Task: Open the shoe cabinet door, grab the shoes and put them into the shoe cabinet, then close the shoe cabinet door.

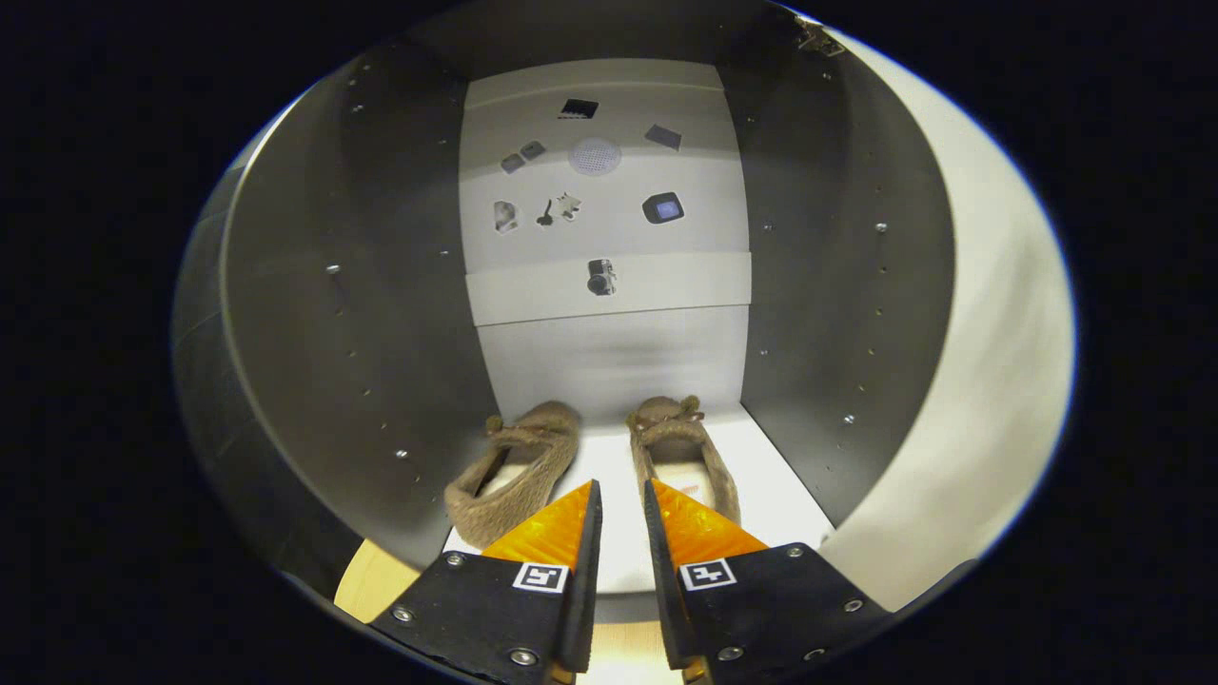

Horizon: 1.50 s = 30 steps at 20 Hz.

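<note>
Two brown fuzzy shoes stand side by side on the white floor (782,497) inside the open shoe cabinet, toes toward the back wall. The left shoe (519,466) lies just ahead of my left finger, and the right shoe (677,440) just ahead of my right finger, which covers its heel. My gripper (622,487) hovers at the cabinet's front between the two shoes. Its fingers are drawn close together with only a narrow slit between them, and they hold nothing.
Dark grey side walls (381,314) with peg holes close in the cabinet on both sides. The white back wall (609,362) carries several small dark pictures. A white panel (999,381), likely the open door, stands to the right. A strip of pale wood (381,582) shows below left.
</note>
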{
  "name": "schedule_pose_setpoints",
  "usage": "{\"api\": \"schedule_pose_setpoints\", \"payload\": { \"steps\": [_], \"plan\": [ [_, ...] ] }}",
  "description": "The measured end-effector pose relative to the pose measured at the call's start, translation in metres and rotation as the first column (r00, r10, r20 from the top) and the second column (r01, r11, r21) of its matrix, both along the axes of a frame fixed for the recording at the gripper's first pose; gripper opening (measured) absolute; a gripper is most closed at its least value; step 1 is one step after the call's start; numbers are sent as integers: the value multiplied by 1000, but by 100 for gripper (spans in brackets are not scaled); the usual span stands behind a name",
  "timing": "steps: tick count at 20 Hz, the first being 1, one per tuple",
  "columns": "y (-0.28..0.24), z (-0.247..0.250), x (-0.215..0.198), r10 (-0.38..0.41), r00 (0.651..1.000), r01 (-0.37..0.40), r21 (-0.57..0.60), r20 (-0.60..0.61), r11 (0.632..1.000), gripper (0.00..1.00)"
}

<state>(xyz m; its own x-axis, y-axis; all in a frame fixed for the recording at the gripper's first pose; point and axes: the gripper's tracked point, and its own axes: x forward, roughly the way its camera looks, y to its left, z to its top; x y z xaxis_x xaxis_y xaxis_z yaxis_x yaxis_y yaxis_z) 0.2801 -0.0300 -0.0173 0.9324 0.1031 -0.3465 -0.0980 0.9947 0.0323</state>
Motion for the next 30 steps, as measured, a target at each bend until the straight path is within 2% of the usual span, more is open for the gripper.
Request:
{"api": "schedule_pose_setpoints", "payload": {
  "steps": [10,17,20,25,30],
  "plan": [
    [-5,30,-125,-36,997,37,-14,62,999,29],
    [-29,46,-223,-86,989,86,7,117,996,29],
    [-51,52,-262,-132,982,131,20,133,991,32],
    [-98,62,-319,-215,963,216,13,164,976,32],
    [-168,56,-367,-316,937,317,21,150,948,32]
  ]
}}
